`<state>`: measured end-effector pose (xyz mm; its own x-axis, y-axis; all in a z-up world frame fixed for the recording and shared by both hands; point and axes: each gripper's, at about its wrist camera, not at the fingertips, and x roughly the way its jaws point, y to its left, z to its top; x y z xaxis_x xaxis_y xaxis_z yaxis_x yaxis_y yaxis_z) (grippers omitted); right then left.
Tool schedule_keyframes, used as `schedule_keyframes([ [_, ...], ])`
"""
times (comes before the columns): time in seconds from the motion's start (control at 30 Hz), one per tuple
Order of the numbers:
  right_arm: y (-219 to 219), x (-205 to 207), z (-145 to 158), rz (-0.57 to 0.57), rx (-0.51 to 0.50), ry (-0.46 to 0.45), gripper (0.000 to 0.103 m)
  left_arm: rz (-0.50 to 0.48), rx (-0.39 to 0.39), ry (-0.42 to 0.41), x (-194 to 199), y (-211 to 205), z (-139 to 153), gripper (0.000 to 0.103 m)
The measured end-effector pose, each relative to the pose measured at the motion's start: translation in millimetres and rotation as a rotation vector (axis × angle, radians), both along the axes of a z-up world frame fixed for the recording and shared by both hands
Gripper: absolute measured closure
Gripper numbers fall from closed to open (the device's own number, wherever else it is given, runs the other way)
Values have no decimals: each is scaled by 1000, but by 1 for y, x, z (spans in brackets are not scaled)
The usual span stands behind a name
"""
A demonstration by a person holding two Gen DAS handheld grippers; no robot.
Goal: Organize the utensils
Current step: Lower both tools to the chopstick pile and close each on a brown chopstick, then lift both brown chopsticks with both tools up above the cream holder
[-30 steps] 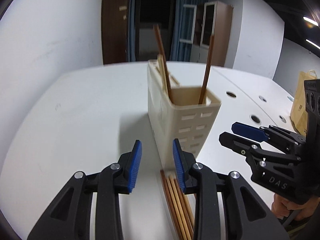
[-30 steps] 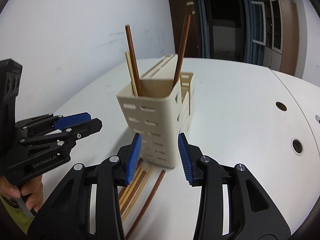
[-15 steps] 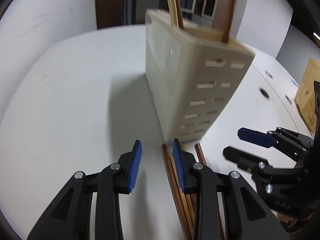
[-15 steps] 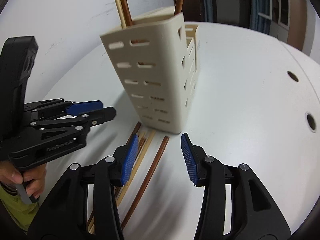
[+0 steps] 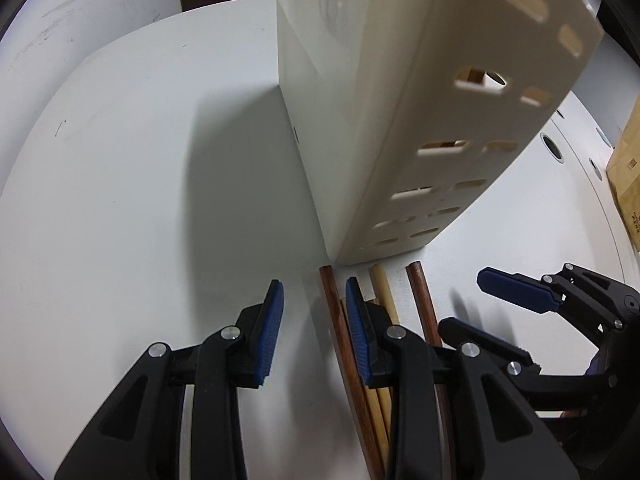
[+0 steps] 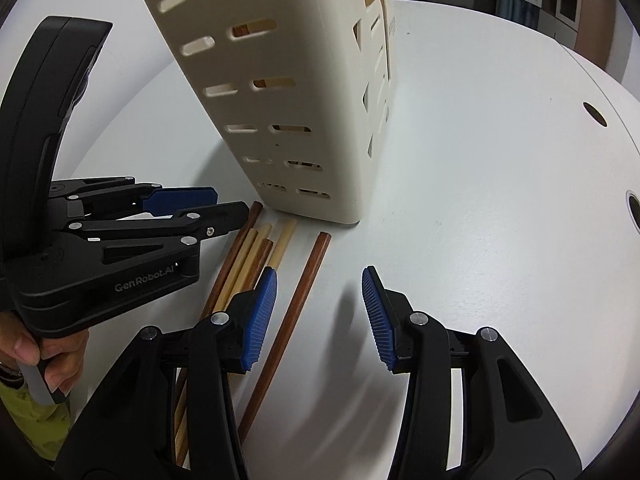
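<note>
A cream slotted utensil holder [image 5: 400,120] [image 6: 288,100] stands on the white table, with chopsticks showing through its slots. Several loose chopsticks [image 6: 248,264], dark brown and pale bamboo, lie side by side in front of its base. My left gripper [image 5: 314,300] [image 6: 216,206] hovers open over their left edge, and a dark brown chopstick [image 5: 330,304] runs beneath its jaws, close to the right pad. My right gripper [image 6: 320,280] [image 5: 468,304] is open above the rightmost dark chopstick [image 6: 308,276], which lies apart from the bundle. Neither gripper's pads press on anything.
The white table [image 6: 500,160] has round cable holes [image 6: 595,114] [image 5: 550,148] on its right side. A brown paper bag [image 5: 624,176] stands at the far right. A person's hand [image 6: 60,356] holds the left gripper's handle.
Both grippers have sunk and tipped down toward the chopsticks on the table. The holder's top has left the view. The right jaws stand a little wider than a second ago.
</note>
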<state>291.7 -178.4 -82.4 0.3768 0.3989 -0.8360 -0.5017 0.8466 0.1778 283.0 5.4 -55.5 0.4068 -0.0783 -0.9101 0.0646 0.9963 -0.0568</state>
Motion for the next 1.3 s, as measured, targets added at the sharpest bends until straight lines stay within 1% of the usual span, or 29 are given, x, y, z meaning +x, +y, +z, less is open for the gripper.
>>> schedule_keyframes([
  [0.07, 1, 6, -2, -4, -9, 4, 60, 1, -3, 5, 3, -2, -4, 72],
  [0.23, 6, 7, -10, -10, -33, 9, 61, 3, -1, 11, 11, -7, -10, 72],
  [0.3, 8, 7, -12, -13, -45, 9, 63, 5, 6, 9, 12, -5, -14, 72],
  [0.47, 15, 6, -12, -6, -94, -33, 68, 6, 28, -4, 15, -8, -16, 72],
  [0.57, 20, 3, -13, -9, -130, -54, 74, -4, 54, -3, 18, -7, -20, 72],
  [0.63, 22, 0, -13, -7, -136, -58, 83, -9, 67, -4, 19, -8, -21, 76],
  [0.7, 26, 0, -12, -11, -138, -62, 88, -5, 69, -3, 19, -6, -22, 84],
  [0.73, 26, -1, -12, -15, -136, -63, 90, 4, 73, -4, 20, -5, -22, 86],
  [0.77, 24, -1, -12, -19, -126, -60, 90, 11, 79, -4, 21, -3, -23, 92],
  [0.9, 17, -2, -9, -22, -98, -52, 96, 14, 80, -14, 25, 2, -26, 96],
  [0.97, 8, 5, -8, -19, -81, -57, 96, 18, 78, -22, 27, 3, -27, 96],
  [1.07, 3, -2, -6, -14, -58, -69, 96, 32, 63, -47, 26, 8, -25, 96],
  [1.1, -1, -5, -1, -15, -52, -81, 96, 34, 63, -62, 23, 13, -22, 96],
  [1.17, -11, -10, 18, -16, -27, -113, 96, 42, 53, -104, 18, 18, -11, 96],
  [1.3, -27, -20, 44, -10, 27, -186, 96, 54, 36, -189, 10, 27, 16, 96],
])
